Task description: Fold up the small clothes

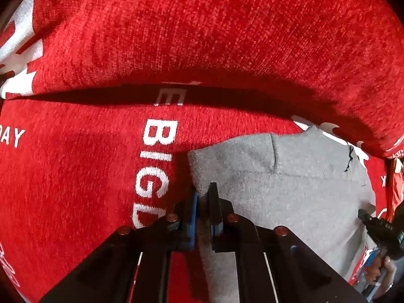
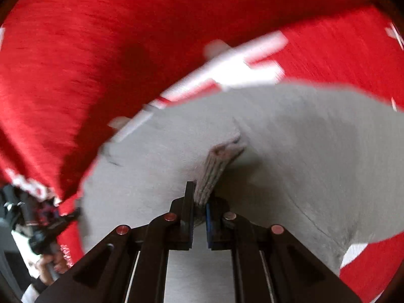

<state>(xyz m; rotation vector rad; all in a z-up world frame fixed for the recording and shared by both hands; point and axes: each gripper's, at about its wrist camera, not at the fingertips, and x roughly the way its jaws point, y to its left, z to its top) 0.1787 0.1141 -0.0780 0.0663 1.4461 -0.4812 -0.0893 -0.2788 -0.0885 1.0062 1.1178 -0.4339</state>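
Observation:
A grey garment (image 1: 290,189) lies on a red cloth (image 1: 75,176) printed with white letters. My left gripper (image 1: 203,194) is shut on the garment's left corner edge. In the right wrist view the grey garment (image 2: 290,131) fills the middle, and my right gripper (image 2: 200,197) is shut on a bunched fold of its fabric (image 2: 217,166), which stands up between the jaws. The right gripper also shows at the right edge of the left wrist view (image 1: 378,227). The left gripper shows at the left edge of the right wrist view (image 2: 50,224).
A second red layer (image 1: 202,25) rises behind the surface, with a dark fold between them. White patterns mark the red cloth (image 2: 240,68) beside the garment. The right wrist view is blurred by motion.

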